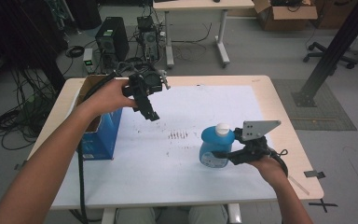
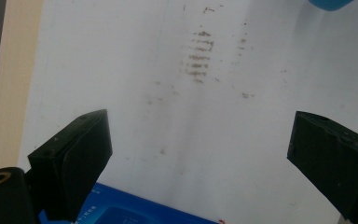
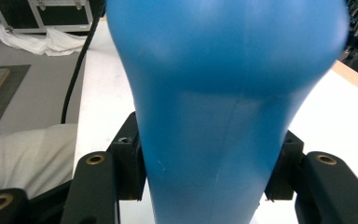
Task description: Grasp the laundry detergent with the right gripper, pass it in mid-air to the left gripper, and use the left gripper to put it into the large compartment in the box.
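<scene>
High view: blue bottle (image 1: 216, 150) with a white cap (image 1: 223, 129) stands upright toward the near right of the white-covered surface (image 1: 186, 172), long axis vertical, cap on top. Right gripper (image 1: 220, 154) comes in from the bottle's right, level with its lower body, jaws clamped across it from either side. Grey three-cornered plate (image 1: 257, 129) rides on top of that gripper, beside the cap.

Right gripper view: blue body (image 3: 214, 116) sits square between the two black pads (image 3: 130, 163), both pressed against its narrower waist; the bottle widens above them. Grip looks centred, not off to one edge. Whether the base rests on the surface or is just clear of it, cannot tell from these angles.

Left gripper (image 1: 150, 113) is held up in the air over the far left part of the surface, well apart from the bottle, pointing down and toward the middle. Left gripper view: jaws stand wide, nothing between them, a patch of brown smudges (image 2: 199, 53) on the white cover below, and the bottle's blue edge (image 2: 328, 3) at the top right.

Blue cardboard box (image 1: 98, 135) stands open at the left edge of the surface, just beneath the left forearm.

Judgement: the right hand owns the bottle; the box lies across the surface to its left, so any carry goes leftward with the bottle kept upright.
</scene>
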The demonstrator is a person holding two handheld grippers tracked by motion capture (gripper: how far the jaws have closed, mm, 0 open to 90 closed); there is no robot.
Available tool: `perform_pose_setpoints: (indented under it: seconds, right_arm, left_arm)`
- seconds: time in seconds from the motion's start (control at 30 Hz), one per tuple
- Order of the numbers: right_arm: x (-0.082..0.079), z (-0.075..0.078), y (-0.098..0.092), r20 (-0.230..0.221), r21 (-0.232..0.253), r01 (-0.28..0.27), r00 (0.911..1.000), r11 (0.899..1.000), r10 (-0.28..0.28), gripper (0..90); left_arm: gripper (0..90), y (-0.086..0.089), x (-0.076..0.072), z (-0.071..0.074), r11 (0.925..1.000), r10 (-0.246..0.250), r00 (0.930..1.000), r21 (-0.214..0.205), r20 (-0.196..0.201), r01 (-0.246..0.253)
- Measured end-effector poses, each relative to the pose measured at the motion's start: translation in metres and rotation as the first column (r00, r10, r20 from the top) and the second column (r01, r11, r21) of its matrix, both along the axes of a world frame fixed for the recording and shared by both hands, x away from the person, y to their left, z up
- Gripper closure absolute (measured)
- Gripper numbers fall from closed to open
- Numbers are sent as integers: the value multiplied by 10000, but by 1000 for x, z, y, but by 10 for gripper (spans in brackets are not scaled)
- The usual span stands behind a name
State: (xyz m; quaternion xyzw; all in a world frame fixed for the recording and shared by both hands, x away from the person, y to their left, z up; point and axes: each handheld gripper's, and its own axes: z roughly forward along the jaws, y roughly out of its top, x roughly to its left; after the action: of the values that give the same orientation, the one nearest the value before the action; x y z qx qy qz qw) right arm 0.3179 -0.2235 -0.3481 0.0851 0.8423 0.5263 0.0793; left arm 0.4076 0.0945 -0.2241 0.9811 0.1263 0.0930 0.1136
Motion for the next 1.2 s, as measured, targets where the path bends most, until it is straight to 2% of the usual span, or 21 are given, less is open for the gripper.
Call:
perform_pose_setpoints:
  seconds: [0.33,0.4,0.87,1.2]
  right_arm:
    - [-1,18,9,10,-94,-182,9998,9998,182,442]
    - [-2,21,11,-17,-144,-229,9997,9996,229,442]
    - [-5,28,27,-142,-374,-629,9980,9973,624,442]
    - [-6,30,43,-184,-432,-1069,9942,9933,1062,442]
  left_arm:
    - [71,-3,-18,9,9995,-309,9995,113,-10,309]
    - [76,-4,-26,12,9994,-333,9994,100,-57,334]
    - [74,-12,-62,28,9951,-967,9953,226,53,966]
    - [73,-16,-76,36,9910,-1322,9912,186,-115,1324]
